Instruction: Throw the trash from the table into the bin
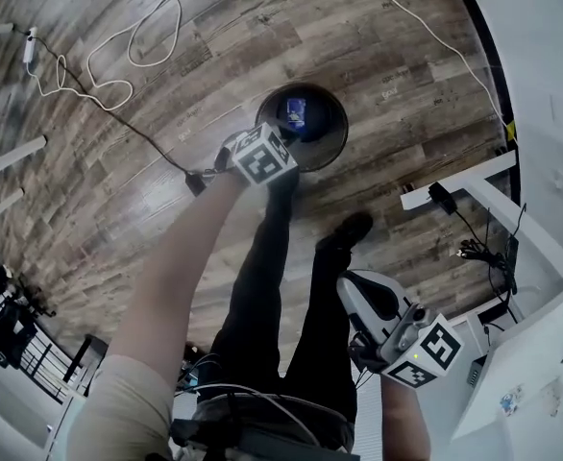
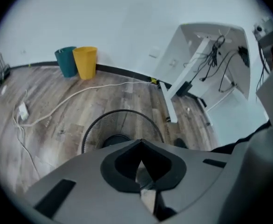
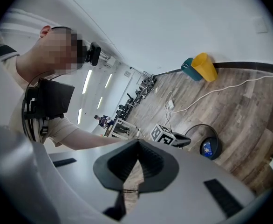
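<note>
Mid-floor: round black mesh bin (image 1: pixel 331 142), one piece of trash inside, a blue packet (image 1: pixel 295 113) lying on its bottom. Just above the bin's near rim: left gripper (image 2: pixel 141 143), pointed steeply down, jaws pressed together, nothing pinched. Low at the right, beside the white table (image 1: pixel 536 373): right gripper (image 3: pixel 137 143), aimed nearly level, jaws likewise closed tip to tip and empty.

Between bin and right gripper: the person's legs in dark trousers, one black shoe (image 1: pixel 351 229) just short of the bin.

On the boards left of the bin: white cable (image 1: pixel 118 56) in loose loops, ending at a small white adapter (image 1: pixel 29 44); thin black cable (image 1: pixel 137 128) trailing toward the left gripper.

Along the floor's wall edge: teal bin (image 2: pixel 65 62) and yellow bin (image 2: pixel 86 62), side by side and touching, well apart from the black one.

At the floor's right edge: slanted table legs (image 1: pixel 512 224) reaching onto the boards, black power brick (image 1: pixel 442 198) and tangled leads beside them.

Bare floor beyond the bin and to its right; left edge crowded with white frame legs (image 1: pixel 12 157) and dark equipment (image 1: pixel 12 329).
</note>
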`<move>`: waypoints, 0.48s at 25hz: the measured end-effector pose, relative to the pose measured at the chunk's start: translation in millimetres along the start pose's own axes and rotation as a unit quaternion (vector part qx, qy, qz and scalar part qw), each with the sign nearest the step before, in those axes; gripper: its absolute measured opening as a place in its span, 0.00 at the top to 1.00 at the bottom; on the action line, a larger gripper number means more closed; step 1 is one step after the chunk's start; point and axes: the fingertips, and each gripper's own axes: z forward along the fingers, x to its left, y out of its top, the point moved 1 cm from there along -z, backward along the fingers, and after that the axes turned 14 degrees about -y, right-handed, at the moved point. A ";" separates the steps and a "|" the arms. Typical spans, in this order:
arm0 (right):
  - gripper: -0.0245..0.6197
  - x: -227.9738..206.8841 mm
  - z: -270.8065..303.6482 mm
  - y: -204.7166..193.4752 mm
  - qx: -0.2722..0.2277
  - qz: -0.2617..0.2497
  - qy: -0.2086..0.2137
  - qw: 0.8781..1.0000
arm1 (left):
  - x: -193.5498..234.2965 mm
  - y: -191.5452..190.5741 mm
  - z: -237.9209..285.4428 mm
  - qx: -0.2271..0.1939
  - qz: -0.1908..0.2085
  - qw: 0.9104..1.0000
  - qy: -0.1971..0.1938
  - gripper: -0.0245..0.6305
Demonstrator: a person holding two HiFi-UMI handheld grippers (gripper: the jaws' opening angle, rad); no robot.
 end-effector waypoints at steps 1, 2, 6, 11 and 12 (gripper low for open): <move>0.95 2.7 -2.5 2.1 -0.003 -0.003 0.002 1.000 | -7.2 7.2 -3.3 -0.018 -0.022 0.999 -0.025 0.94; 0.95 4.1 -5.0 3.8 -0.005 -0.004 0.003 1.000 | -15.8 17.9 -8.6 -0.044 -0.044 0.997 -0.053 0.95; 0.95 4.2 -13.3 6.5 -0.011 -0.010 -0.002 1.000 | -37.8 55.5 -24.5 -0.110 -0.042 0.988 -0.096 0.95; 0.95 10.4 -20.4 11.7 -0.013 -0.023 -0.011 1.000 | -61.2 78.8 -44.2 -0.124 -0.039 0.983 -0.134 0.94; 0.95 13.9 -20.6 13.8 -0.015 -0.025 -0.012 1.000 | -65.8 83.7 -50.7 -0.123 -0.028 0.982 -0.140 0.94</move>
